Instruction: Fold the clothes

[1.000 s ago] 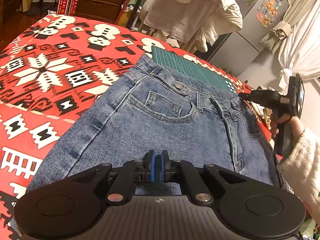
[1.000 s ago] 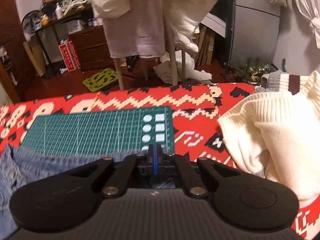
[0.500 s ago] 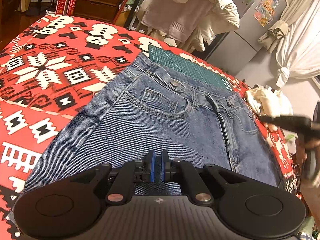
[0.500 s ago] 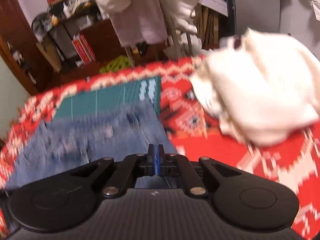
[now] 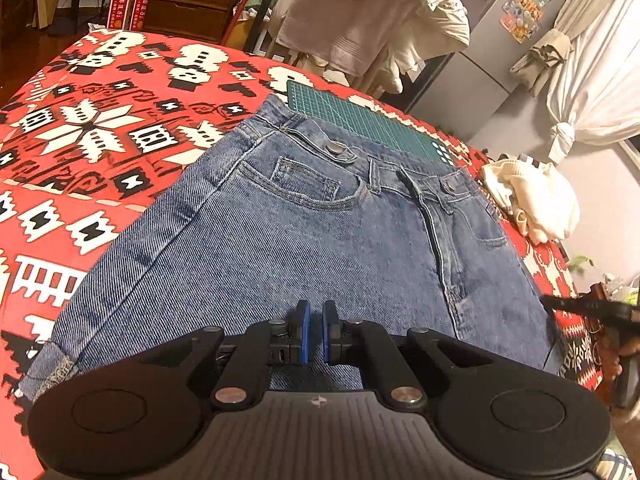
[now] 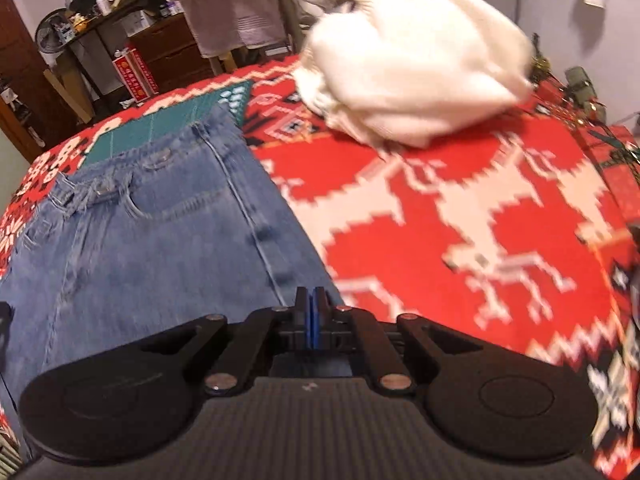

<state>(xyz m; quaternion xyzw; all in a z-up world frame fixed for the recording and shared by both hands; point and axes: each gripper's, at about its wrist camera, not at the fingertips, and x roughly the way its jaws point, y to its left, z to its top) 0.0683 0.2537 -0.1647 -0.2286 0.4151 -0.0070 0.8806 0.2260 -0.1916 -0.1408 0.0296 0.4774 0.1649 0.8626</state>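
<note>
Here, blue denim jeans (image 5: 304, 240) lie flat; the left hand-held gripper (image 5: 316, 332) is slightly parted, the right hand-held gripper (image 6: 311, 318) clenched empty.

The right gripper (image 6: 315, 300) now sits by the jeans' (image 6: 152, 232) right edge near the legs, no longer at the waistband; the sweater (image 6: 416, 80) lies farther ahead.

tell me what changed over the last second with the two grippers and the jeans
The right gripper pulled back from the waistband corner near the green cutting mat, down along the jeans' right side toward the near end; it is shut on nothing visible. The left gripper stayed low over the jeans, a narrow gap between its pads. Jeans, mat and white sweater lie as before.
</note>
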